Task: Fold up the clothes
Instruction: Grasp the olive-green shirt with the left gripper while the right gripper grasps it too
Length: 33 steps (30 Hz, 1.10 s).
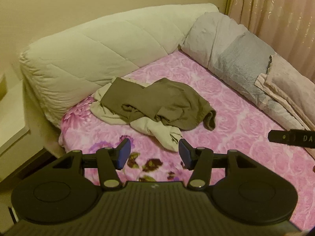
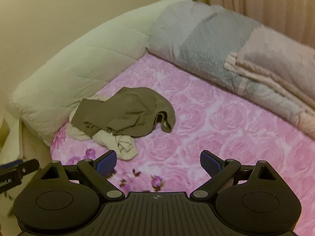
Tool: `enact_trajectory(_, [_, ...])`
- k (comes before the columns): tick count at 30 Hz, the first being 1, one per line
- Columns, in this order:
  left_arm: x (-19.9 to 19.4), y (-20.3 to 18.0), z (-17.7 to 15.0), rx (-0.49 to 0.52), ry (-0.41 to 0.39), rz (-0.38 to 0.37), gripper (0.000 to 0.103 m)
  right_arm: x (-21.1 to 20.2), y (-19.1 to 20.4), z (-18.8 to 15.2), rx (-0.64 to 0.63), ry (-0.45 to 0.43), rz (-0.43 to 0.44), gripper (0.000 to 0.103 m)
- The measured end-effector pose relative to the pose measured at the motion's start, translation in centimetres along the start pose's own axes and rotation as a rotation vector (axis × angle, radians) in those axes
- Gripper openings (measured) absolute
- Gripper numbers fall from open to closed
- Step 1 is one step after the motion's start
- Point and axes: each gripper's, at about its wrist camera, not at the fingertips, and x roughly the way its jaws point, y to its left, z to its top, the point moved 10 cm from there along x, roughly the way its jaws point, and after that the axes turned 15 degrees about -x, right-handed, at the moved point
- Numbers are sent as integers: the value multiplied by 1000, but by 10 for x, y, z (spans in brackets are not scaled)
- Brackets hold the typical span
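The left tongs (image 1: 154, 154) are right up close, with the blue pads apart and nothing between them. The right tongs (image 2: 158, 164) are wide apart too and hold nothing. Both hang over the near part of the bed (image 1: 246, 129), which has a pink sheet with roses and some dark purple flowers near the front. A little farther on lies the pile of clothes (image 1: 155, 106): a brown piece (image 2: 128, 110) is bunched up on top of a pale cream piece (image 2: 120, 143). The cream one pokes out toward the left tongs, just beside them but not touching. Nothing looks folded yet, so I think the job is only starting and both pieces are left to do. Behind the pile, a puffy white quilt (image 1: 94, 51) leans on the wall. To the right is a rolled grey blanket (image 1: 232, 53) with a pink one (image 2: 275, 63) on it. Farthest back hangs a curtain (image 1: 275, 7).
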Motion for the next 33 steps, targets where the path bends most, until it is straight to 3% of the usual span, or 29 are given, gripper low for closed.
enact_trajectory(9, [91, 25, 49, 29, 47, -25, 50, 80, -8, 33, 130, 52, -22, 94])
enact_trajectory(14, [142, 35, 69, 31, 69, -34, 50, 127, -7, 35, 186, 98, -5, 94])
enact_trajectory(25, [257, 56, 75, 1, 172, -30, 50, 220, -32, 34, 280, 152, -28, 94])
enact_trajectory(33, [326, 75, 90, -54, 162, -2, 50, 282, -45, 29, 450, 159, 31, 94])
